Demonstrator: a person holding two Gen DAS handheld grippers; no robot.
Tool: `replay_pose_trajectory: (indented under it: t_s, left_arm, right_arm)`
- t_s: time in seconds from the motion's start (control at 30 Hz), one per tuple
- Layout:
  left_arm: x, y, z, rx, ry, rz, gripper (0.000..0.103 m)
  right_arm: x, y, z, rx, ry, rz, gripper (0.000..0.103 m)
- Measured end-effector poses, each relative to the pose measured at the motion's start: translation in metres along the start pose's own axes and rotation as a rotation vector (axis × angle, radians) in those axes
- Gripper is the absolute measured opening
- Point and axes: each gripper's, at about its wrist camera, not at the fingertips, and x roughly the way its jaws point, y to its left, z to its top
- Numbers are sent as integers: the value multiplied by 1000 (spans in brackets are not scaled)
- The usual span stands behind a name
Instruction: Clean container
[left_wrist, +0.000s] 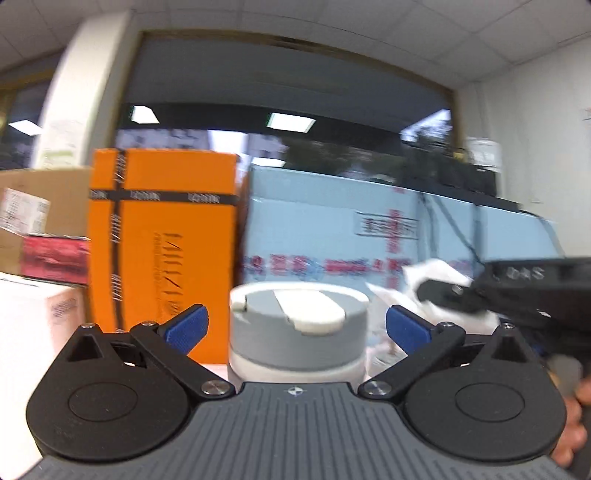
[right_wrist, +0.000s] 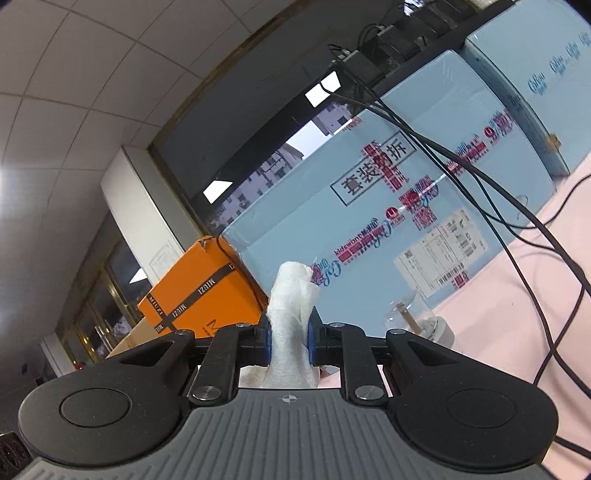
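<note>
A container (left_wrist: 295, 343) with a white body and a grey lid with a white flip tab stands upright, close in front of the left wrist camera. My left gripper (left_wrist: 297, 326) is open wide; its blue pads (left_wrist: 186, 328) flank the lid on both sides with gaps between. My right gripper (right_wrist: 290, 332) is shut on a white cloth (right_wrist: 293, 295) that sticks out past its fingertips. In the left wrist view the right gripper (left_wrist: 452, 295) comes in from the right, and its cloth (left_wrist: 436, 271) hangs just right of the container.
An orange box (left_wrist: 162, 240) and large light-blue cartons (left_wrist: 332, 229) stand close behind the container. White and brown boxes (left_wrist: 33, 321) sit at the left. Black cables (right_wrist: 517, 240) trail over the pink tabletop (right_wrist: 498, 314), near a clear glass item (right_wrist: 413, 317). A hand (left_wrist: 569, 424) shows at the lower right.
</note>
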Motion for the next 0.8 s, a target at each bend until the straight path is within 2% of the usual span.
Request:
replay_pose_trajectory:
  t_s: [0.1, 0.2, 0.5, 0.57, 0.63, 0.8]
  left_arm:
    - [8, -16, 0, 22, 9, 141, 103]
    - [18, -28, -3, 42, 59, 219, 103]
    - [20, -14, -4, -66, 47, 229, 103]
    - [19, -13, -4, -69, 40, 201, 95]
    - [17, -13, -3, -64, 36, 162, 82]
    - [12, -9, -4, -32, 26, 82, 79]
  right_arm:
    - [1, -5, -1, 27, -2, -3, 16]
    - [0, -9, -1, 56, -3, 4, 16]
    - [2, -14, -3, 87, 10, -3, 16]
    - [2, -14, -3, 86, 11, -1, 16]
    - [1, -14, -3, 85, 11, -1, 16]
    - [1, -15, -3, 88, 12, -3, 16]
